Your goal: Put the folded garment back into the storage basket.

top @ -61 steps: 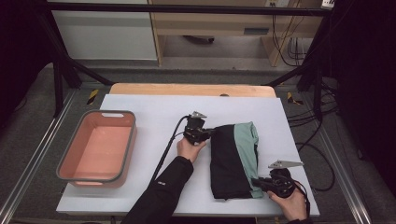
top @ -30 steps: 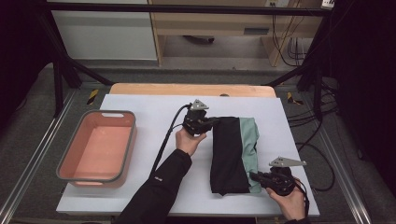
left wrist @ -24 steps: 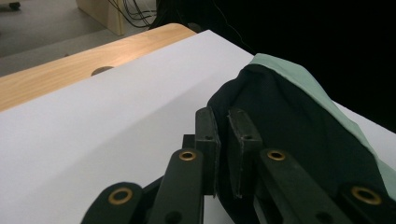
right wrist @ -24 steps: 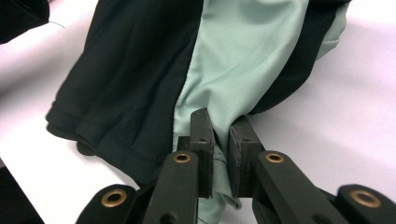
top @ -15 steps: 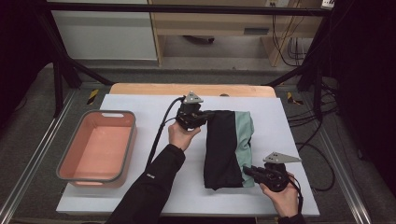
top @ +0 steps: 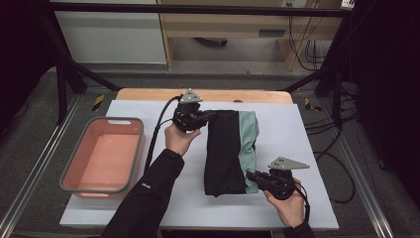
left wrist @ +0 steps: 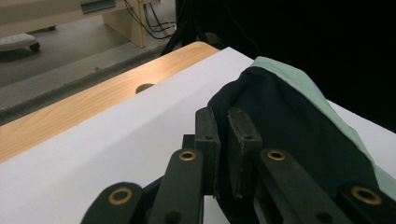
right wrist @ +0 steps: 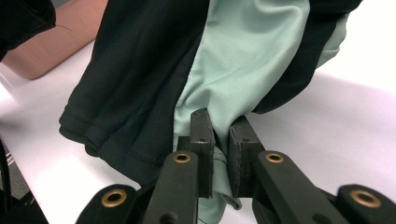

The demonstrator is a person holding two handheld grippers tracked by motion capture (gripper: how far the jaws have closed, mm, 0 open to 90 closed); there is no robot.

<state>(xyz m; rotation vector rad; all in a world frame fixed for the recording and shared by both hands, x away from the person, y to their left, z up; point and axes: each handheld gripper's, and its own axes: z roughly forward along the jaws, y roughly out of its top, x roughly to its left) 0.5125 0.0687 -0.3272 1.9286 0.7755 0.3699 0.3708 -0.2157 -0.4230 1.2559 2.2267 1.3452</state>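
On the white table (top: 148,208), my left gripper (top: 202,117) and right gripper (top: 253,176), each clamping the black-and-mint garment (top: 230,148), have dragged it leftward since earlier.

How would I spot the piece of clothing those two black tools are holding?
Find the white table; left of centre sits a pink tub. To its right lies the garment, a folded strip running away from the person. It is the only cloth there, mostly black with a mint-green band along its right side.

A black garment (top: 224,151) with a mint-green panel lies on the white table sheet (top: 307,148), right of a salmon-pink, grey-rimmed tub (top: 101,156); both grippers are black.
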